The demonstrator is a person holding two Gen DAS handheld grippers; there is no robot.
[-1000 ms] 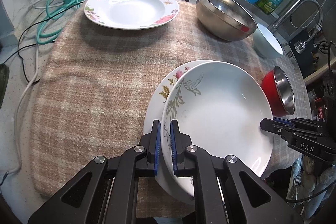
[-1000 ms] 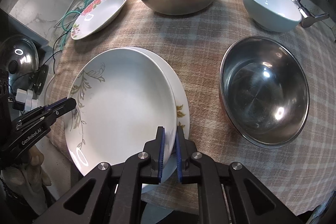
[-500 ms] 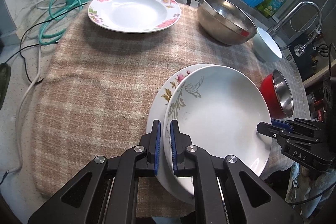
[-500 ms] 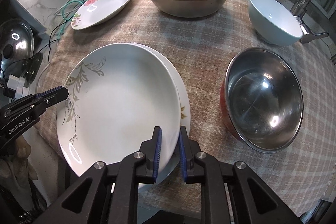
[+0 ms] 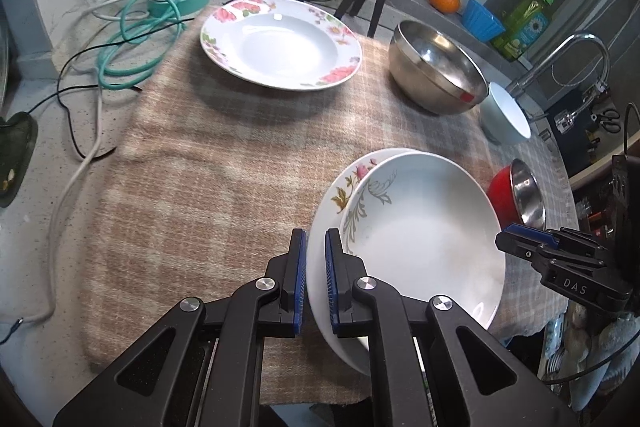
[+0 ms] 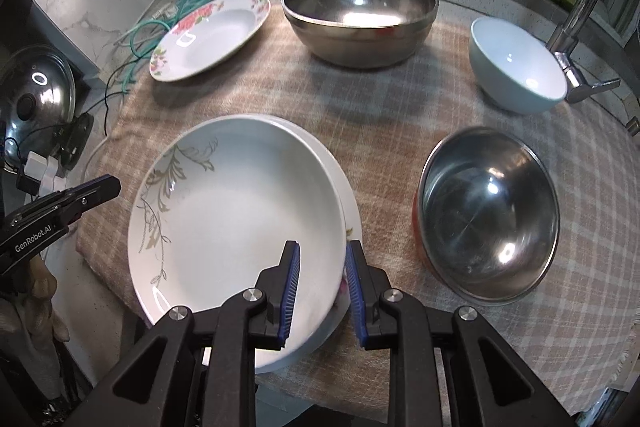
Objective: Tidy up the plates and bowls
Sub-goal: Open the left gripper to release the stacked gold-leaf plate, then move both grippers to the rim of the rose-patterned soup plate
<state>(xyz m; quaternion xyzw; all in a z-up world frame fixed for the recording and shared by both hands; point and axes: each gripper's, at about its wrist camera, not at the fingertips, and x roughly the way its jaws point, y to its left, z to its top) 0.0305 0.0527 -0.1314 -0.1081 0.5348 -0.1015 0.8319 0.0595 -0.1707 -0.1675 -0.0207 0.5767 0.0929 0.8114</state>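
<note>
Plates are the matter here: the leaf-patterned plate [image 6: 236,211] now sits nested on the rose-patterned plate [image 5: 352,183] at the near edge of the table [image 5: 208,163]. The right claw [image 6: 322,279], clamped on that rim half a second ago, has spread apart and straddles it loosely; the left claw [image 5: 316,275] still brackets the opposite rim with a narrow gap, and I cannot tell whether it grips. That stack looks delivered. Beyond the leaf-patterned plate lies the floral plate [image 5: 280,43], probably next to join. Beside it stands the large steel bowl [image 6: 358,19]; the pale blue bowl [image 6: 518,67] and red-sided steel bowl [image 6: 488,215] crowd the stack's right.
</note>
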